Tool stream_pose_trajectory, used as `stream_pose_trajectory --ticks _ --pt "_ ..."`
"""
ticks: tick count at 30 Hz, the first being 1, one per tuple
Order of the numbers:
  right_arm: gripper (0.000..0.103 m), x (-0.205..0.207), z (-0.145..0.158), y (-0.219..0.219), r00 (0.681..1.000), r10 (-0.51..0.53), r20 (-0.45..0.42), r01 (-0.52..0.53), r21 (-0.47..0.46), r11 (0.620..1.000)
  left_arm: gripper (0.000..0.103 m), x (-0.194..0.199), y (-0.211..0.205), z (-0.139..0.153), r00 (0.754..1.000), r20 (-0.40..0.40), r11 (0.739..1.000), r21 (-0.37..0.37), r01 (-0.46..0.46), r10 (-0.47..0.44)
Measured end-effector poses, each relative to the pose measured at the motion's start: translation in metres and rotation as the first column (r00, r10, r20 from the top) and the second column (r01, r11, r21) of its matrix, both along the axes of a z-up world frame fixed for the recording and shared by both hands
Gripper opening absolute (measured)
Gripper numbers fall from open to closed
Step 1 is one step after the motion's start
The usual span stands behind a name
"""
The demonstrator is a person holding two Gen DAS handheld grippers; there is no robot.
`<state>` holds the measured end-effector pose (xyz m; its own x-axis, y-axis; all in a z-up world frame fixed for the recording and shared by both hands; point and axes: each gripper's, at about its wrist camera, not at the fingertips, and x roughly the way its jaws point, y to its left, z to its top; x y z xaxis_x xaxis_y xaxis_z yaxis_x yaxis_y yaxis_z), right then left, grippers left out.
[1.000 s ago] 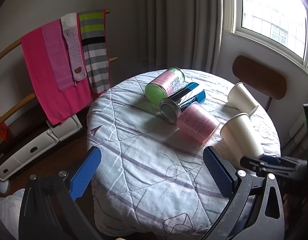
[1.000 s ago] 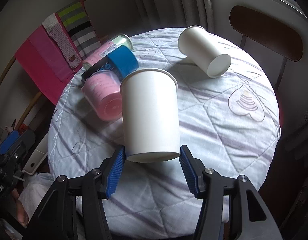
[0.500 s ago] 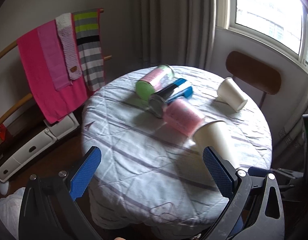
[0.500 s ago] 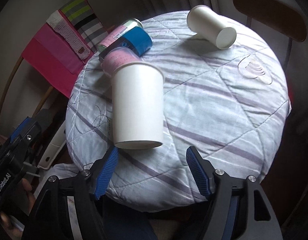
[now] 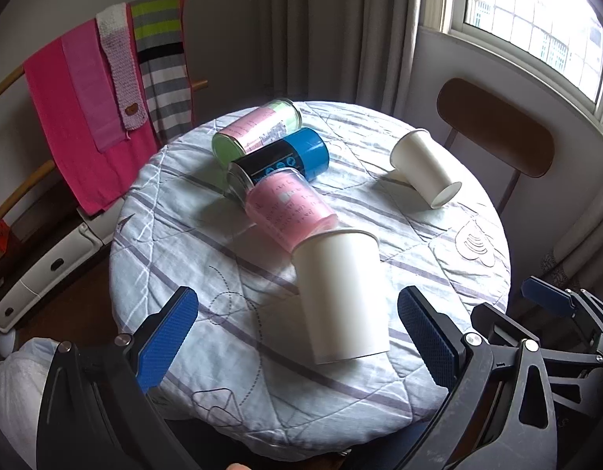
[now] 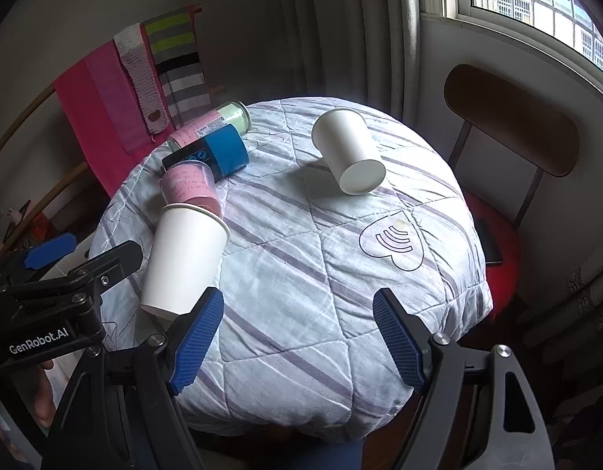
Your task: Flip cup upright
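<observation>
A white paper cup (image 5: 342, 293) stands upright on the round table near its front edge, close against a pink cup; it also shows in the right wrist view (image 6: 184, 262). A second white paper cup (image 5: 425, 166) lies on its side at the far right, seen too in the right wrist view (image 6: 350, 152). My left gripper (image 5: 297, 337) is open and empty, just in front of the upright cup. My right gripper (image 6: 297, 340) is open and empty, back from the table's front edge, to the right of that cup.
A pink cup (image 5: 289, 205), a blue-and-black can (image 5: 280, 162) and a pink-and-green jar (image 5: 256, 129) lie on their sides in a row at the back left. The quilted cloth (image 6: 321, 274) covers the table. A wooden chair (image 6: 513, 117) stands at the right, a towel rack (image 5: 86, 78) at the left.
My right gripper set the near white cup down on the table, opened and drew back to the right. My left gripper stayed open and the view pulled back a little.
</observation>
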<state>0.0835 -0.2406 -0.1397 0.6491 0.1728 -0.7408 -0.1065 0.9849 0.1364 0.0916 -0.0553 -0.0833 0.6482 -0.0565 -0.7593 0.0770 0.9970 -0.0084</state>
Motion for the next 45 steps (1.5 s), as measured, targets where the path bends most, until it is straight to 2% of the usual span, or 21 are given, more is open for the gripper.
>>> stream_pose_trajectory --ticks 7,12,19,23,27,28,32,36,39,45 --pt "0.08 0.013 -0.007 -0.024 1.0 0.01 -0.01 -0.01 -0.013 1.0 0.103 0.022 -0.012 -0.008 0.995 -0.1 0.999 -0.026 -0.03 0.027" --pt "0.08 0.021 -0.013 -0.037 1.0 0.023 -0.017 -0.023 -0.011 1.0 0.103 0.045 -0.021 -0.017 0.981 -0.188 0.995 -0.077 -0.058 0.043" --pt "0.08 0.035 -0.023 -0.045 0.998 0.047 -0.037 -0.047 -0.002 0.999 0.103 0.076 -0.03 -0.038 0.955 -0.283 0.995 -0.014 -0.096 0.088" --pt "0.08 0.043 -0.027 -0.049 0.998 0.052 -0.042 -0.052 0.012 0.999 0.102 0.086 -0.024 -0.046 0.948 -0.296 0.992 -0.006 -0.123 0.115" --pt "0.08 0.047 -0.032 -0.053 0.997 0.049 -0.051 -0.048 0.025 0.999 0.081 0.09 -0.025 -0.052 0.947 -0.306 0.994 -0.01 -0.105 0.097" --pt "0.08 0.048 -0.033 -0.053 0.997 0.049 -0.054 -0.048 0.026 0.999 0.077 0.089 -0.027 -0.052 0.948 -0.306 0.995 -0.009 -0.097 0.09" --pt "0.08 0.048 -0.034 -0.053 0.997 0.045 -0.058 -0.043 0.032 0.999 0.072 0.083 -0.033 -0.044 0.966 -0.254 0.998 -0.016 -0.062 0.056" --pt "0.08 0.044 -0.032 -0.05 0.997 0.045 -0.056 -0.044 0.028 0.999 0.072 0.068 -0.041 -0.024 0.992 -0.124 1.0 -0.012 -0.006 0.004" --pt "0.08 0.04 -0.029 -0.048 0.998 0.046 -0.049 -0.044 0.028 0.999 0.072 0.061 -0.045 -0.015 0.998 -0.058 1.0 -0.002 0.017 -0.017" --pt "0.08 0.037 -0.026 -0.046 0.999 0.032 -0.044 -0.031 0.026 0.999 0.071 0.053 -0.047 -0.011 0.998 -0.006 0.998 -0.014 0.058 -0.058"
